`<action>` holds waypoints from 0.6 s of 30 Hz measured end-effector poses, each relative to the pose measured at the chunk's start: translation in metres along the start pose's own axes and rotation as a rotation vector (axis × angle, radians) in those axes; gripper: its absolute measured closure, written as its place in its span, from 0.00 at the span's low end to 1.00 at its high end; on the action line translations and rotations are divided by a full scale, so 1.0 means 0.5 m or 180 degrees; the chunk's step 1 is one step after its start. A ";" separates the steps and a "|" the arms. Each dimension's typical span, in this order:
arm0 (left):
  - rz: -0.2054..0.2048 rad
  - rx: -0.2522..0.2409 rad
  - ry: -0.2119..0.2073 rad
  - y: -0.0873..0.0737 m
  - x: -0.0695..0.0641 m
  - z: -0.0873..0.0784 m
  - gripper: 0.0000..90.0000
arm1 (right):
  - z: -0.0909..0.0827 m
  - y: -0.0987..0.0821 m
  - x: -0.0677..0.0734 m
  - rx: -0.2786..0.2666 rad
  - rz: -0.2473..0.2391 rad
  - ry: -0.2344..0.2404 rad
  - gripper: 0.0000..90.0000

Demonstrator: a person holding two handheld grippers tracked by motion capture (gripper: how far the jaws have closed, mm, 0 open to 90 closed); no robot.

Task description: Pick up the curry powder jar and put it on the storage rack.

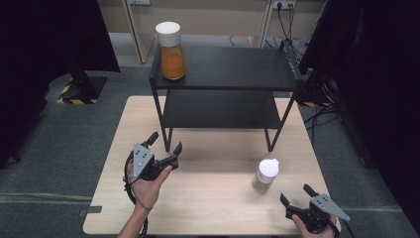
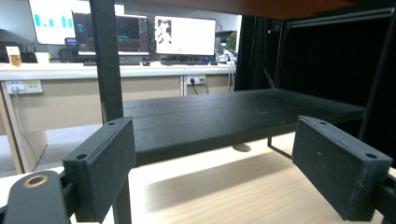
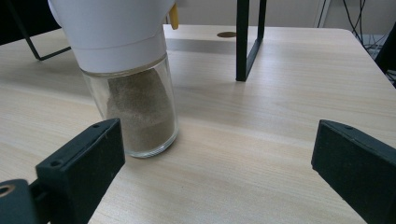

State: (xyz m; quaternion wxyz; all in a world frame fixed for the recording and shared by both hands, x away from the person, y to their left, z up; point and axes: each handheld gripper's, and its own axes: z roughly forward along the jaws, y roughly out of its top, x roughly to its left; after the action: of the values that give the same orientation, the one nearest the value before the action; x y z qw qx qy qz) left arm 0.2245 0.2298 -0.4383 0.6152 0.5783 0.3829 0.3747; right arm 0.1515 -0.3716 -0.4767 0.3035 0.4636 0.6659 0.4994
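1. Far left of the high view: grey floor and a yellow-and-black striped base [image 1: 74,94] beside the light wooden table [image 1: 208,208]
2. Left gripper [image 1: 165,142] held up over the table's left part, just before the front left leg of the black shelf rack [image 1: 223,69]; fingers [image 1: 177,148] spread wide with nothing between them, grey plate on top, cable looping below the hand [image 1: 146,186]
3. Left gripper view: left gripper [image 2: 233,163] aimed at the rack's lower shelf [image 2: 233,116], rack leg [image 2: 106,60] rising just behind the left finger, monitors [image 2: 184,35] on a desk well behind
4. On the rack's top shelf, back left corner: upright jar of orange powder [image 1: 172,49] with a white cap
5. Right of centre on the table, in front of the rack's front right leg and well apart from the left gripper: glass spice jar [image 1: 265,174] with a white cap, standing upright
6. Right gripper view: spice jar [image 3: 135,102] holding brownish powder, just ahead of the left finger [image 3: 79,172], not touched; a yellow tab at the cap's edge
7. Right gripper [image 1: 295,194] low at the table's front right edge, near the spice jar, fingers parted wide and empty
8. Right gripper view: right gripper [image 3: 217,172] over bare wood, rack leg [image 3: 247,37] standing farther back
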 end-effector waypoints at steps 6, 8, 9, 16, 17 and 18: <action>-0.0043 0.0081 -0.0004 -0.030 0.001 -0.005 0.14 | 0.000 0.001 0.000 0.0005 -0.0005 0.0004 0.03; -0.0056 0.0096 -0.0002 -0.035 0.001 -0.006 0.14 | 0.000 0.000 0.001 0.0004 -0.0007 0.0004 0.03; -0.0063 0.0112 0.0000 -0.038 0.002 -0.007 0.14 | 0.000 0.000 0.001 0.0004 -0.0007 0.0004 0.03; -0.0050 0.0194 -0.0018 -0.056 0.009 -0.015 0.14 | 0.000 0.000 0.002 0.0004 -0.0011 0.0002 0.03; -0.0046 0.0196 -0.0025 -0.059 0.010 -0.016 0.14 | 0.000 0.001 0.002 0.0005 -0.0011 0.0003 0.03; -0.0046 0.0196 -0.0025 -0.059 0.010 -0.016 0.14 | 0.000 0.001 0.002 0.0005 -0.0011 0.0003 0.03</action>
State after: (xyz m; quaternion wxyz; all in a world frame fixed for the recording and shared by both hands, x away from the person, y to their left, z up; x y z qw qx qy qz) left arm 0.2197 0.2361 -0.4683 0.6013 0.5957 0.3960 0.3560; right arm 0.1515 -0.3708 -0.4765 0.3037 0.4625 0.6673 0.4986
